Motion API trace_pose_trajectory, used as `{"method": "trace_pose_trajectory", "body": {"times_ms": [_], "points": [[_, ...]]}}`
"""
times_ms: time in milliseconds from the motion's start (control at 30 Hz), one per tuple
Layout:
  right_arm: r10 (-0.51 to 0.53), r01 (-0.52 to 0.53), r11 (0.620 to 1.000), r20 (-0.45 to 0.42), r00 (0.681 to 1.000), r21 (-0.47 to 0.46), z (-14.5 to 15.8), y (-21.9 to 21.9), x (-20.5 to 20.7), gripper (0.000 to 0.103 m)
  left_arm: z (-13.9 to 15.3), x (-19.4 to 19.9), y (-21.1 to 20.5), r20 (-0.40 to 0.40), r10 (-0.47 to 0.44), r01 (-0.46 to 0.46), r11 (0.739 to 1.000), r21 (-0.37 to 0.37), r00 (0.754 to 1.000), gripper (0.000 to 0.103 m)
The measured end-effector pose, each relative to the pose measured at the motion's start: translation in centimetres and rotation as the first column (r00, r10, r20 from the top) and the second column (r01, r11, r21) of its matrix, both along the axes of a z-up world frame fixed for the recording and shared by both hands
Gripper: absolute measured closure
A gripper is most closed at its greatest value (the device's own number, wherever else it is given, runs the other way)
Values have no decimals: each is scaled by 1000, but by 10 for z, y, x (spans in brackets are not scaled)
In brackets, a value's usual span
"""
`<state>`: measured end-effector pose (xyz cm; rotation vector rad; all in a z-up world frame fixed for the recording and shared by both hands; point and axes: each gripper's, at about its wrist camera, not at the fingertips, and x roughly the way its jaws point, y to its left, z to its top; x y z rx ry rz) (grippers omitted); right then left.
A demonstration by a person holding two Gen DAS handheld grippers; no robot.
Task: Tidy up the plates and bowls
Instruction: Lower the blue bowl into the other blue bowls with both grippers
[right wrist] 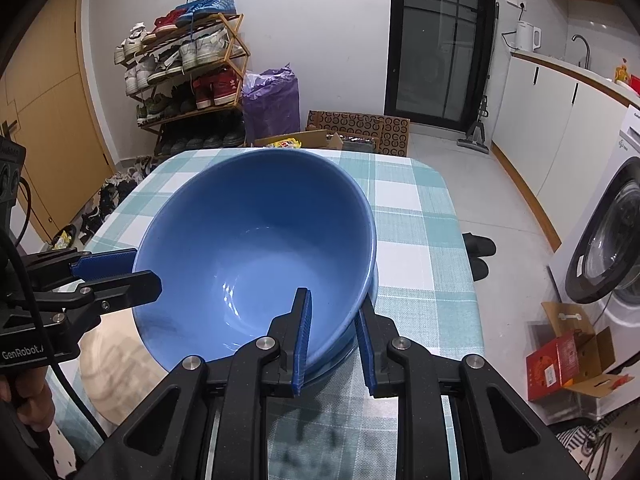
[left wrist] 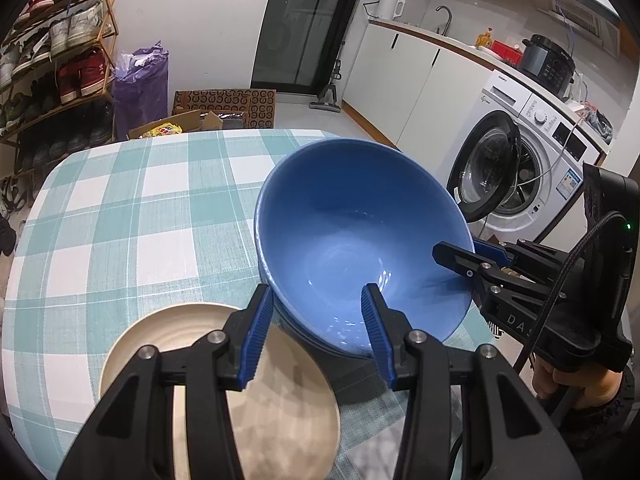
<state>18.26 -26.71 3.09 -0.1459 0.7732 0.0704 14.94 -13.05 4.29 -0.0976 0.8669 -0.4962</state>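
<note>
Checked tablecloth [left wrist: 120, 208] up front, shoe rack [right wrist: 188, 76] against the wall beside a purple bag [right wrist: 272, 100], washer [left wrist: 520, 168] door open, kettle [left wrist: 390, 6] on the counter

The left gripper [left wrist: 316, 300] reaches in from the bottom of its own view, angled downward; its blue fingers [left wrist: 256, 332] straddle the near rim of the blue bowl [left wrist: 352, 232], one outside the wall, one inside, clamped on it; in the right wrist view it enters from the left edge, a hand [right wrist: 28, 404] at the lower left on its handle. The right gripper [right wrist: 334, 320] rises from the bottom of its view, also tilted down; its jaws pinch the bowl's rim at the lower right; a hand [left wrist: 576, 384] shows beneath it at the left view's lower right.
</note>
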Motion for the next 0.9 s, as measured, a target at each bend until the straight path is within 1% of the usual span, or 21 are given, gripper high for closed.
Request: {"method": "trace_pose_trajectory", "body": {"times_ms": [267, 900], "points": [[-3, 3, 998, 0, 1000, -56, -5, 8, 1, 81, -6, 2, -3, -13, 7, -6, 1000, 15, 1000, 58], [-8, 8, 993, -3, 1000, -114, -14, 18, 3, 80, -18, 5, -8, -24, 13, -12, 999, 49, 1000, 58]]}}
